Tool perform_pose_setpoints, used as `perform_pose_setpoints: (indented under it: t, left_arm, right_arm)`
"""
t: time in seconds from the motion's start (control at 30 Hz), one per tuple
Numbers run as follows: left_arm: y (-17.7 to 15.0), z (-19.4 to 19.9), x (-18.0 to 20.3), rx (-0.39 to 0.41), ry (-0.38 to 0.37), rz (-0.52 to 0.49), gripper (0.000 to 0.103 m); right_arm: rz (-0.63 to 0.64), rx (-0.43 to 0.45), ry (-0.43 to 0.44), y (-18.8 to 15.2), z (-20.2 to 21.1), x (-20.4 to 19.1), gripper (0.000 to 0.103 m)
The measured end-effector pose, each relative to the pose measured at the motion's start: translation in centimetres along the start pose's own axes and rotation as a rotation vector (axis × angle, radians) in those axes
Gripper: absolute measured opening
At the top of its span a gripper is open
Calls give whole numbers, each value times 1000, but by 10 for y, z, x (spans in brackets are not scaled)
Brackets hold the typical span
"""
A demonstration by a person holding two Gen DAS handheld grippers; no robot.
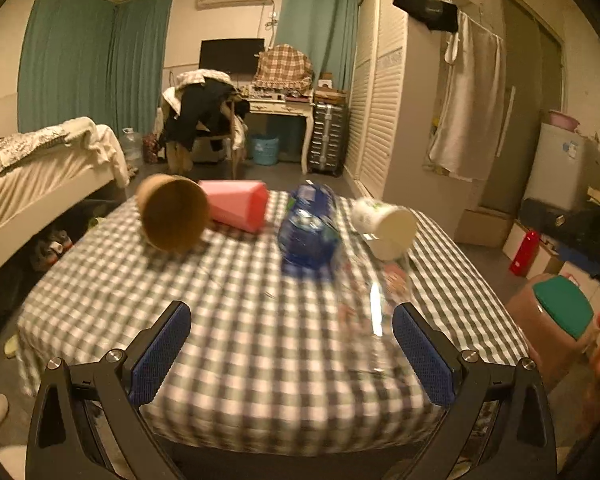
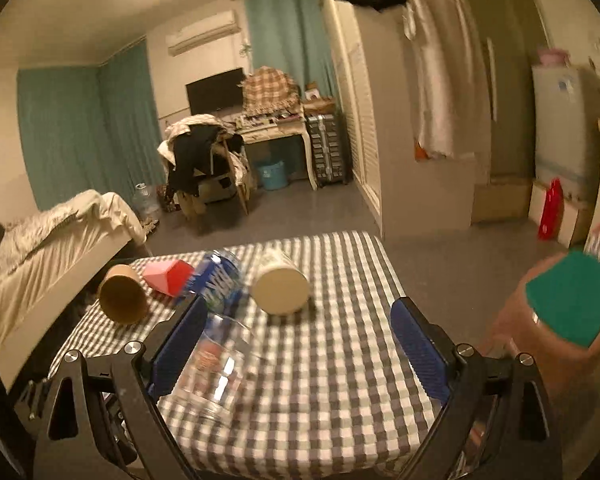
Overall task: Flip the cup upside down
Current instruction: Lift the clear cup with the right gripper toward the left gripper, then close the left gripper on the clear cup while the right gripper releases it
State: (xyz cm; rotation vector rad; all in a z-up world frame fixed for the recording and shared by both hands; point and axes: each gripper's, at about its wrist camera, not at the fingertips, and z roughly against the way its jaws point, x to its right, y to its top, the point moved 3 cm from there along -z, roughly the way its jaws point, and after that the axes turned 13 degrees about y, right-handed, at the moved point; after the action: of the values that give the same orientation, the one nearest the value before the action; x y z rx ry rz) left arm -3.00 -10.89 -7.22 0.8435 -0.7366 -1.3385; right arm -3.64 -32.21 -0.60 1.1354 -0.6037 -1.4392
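Several cups lie on their sides on a checkered table (image 1: 240, 340): a brown paper cup (image 1: 172, 214), a pink cup (image 1: 238, 205), a blue cup (image 1: 308, 228), a white cup (image 1: 386, 226), and a clear glass cup (image 1: 374, 300) nearest. They show again in the right wrist view: brown (image 2: 122, 294), pink (image 2: 168, 276), blue (image 2: 218, 278), white (image 2: 280, 284), clear glass (image 2: 216, 364) beside my right gripper's left finger. My left gripper (image 1: 292, 356) is open and empty above the near table edge. My right gripper (image 2: 300, 352) is open and empty.
A brown stool with a green top (image 1: 556, 320) stands right of the table, also in the right wrist view (image 2: 560, 312). A bed (image 1: 40, 172) lies to the left. A chair piled with clothes (image 1: 204, 120), a desk and a wardrobe (image 1: 380, 100) stand beyond.
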Motion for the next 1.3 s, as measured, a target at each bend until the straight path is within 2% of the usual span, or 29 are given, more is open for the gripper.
perform_pose_setpoints:
  t: [0.23, 0.4, 0.53, 0.6, 0.67, 0.73, 1.1, 1.3]
  left_arm:
    - [-22, -14, 46, -40, -59, -39, 103]
    - [-31, -27, 63, -53, -49, -78, 103]
    - [-34, -31, 67, -41, -48, -90, 101]
    - [-35, -31, 69, -34, -55, -102, 93]
    - [-35, -31, 69, -40, -58, -112, 69]
    - [-36, -35, 67, -57, -61, -125, 59]
    - [-9, -15, 48, -23, -56, -121, 59]
    - [5, -17, 43, -35, -29, -114, 59]
  right_arm:
    - [-126, -66, -62, -18, -21, 55, 93]
    - [-155, -97, -84, -23, -26, 68, 93]
    - [-142, -146, -142, -32, -34, 77, 93]
    - [-141, -152, -146, -32, -36, 77, 93]
    - [-140, -152, -147, -33, -36, 77, 93]
    - [-141, -152, -152, -32, -39, 77, 93]
    - [-137, -152, -150, -33, -40, 71, 93]
    - [-145, -145, -144, -33, -39, 73, 93]
